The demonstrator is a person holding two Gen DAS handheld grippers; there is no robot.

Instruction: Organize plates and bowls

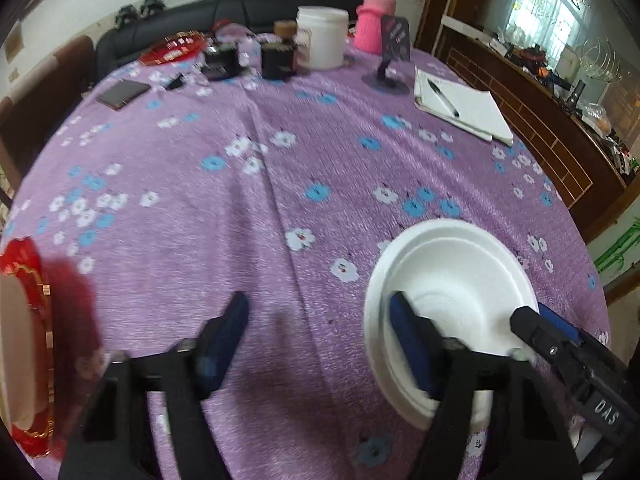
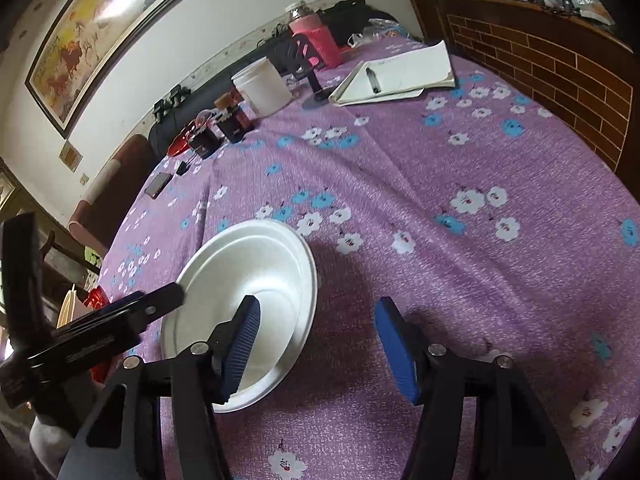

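1. Now we are working over the white foam bowl (image 2: 244, 304), which is sitting in a white foam plate (image 1: 374, 320) on the purple flowered tablecloth (image 1: 280, 184), near the table's front edge.
2. Left gripper (image 1: 320, 340) is standing partly open; its right finger is hanging over the bowl, nothing pinched.
3. Right gripper (image 2: 320, 344) is likewise half-open, its left finger over the bowl.
4. We are judging it best to straddle the rim with one gripper only, squarely, since foam crushes easily.
5. Red plates (image 1: 28, 320) are waiting at the left edge.

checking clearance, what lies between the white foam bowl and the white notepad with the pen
Only bare purple flowered tablecloth between the white foam bowl and white notepad, seen in both wrist views.
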